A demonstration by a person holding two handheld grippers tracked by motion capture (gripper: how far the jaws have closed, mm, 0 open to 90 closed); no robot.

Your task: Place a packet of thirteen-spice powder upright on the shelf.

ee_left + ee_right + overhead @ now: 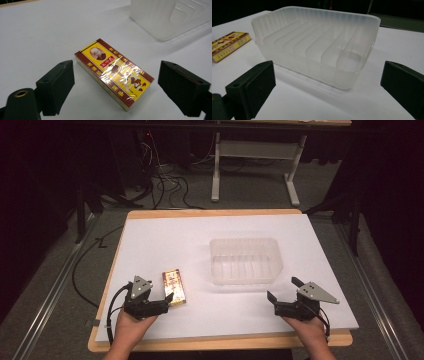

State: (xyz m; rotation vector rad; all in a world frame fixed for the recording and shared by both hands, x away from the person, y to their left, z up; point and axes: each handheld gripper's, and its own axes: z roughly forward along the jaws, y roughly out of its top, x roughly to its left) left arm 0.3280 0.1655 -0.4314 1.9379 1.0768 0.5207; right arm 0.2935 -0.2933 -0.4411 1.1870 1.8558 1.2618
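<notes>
My left tongs (116, 87) stand spread around the yellow-and-red box (113, 73) at frame centre, not yet gripping; my right tongs (328, 82) gape before the empty translucent tray (317, 45). Everything remains undone.

high view: overhead, facing forward-down | gripper views: low, close | shared: box (113, 75), container (317, 45)
</notes>
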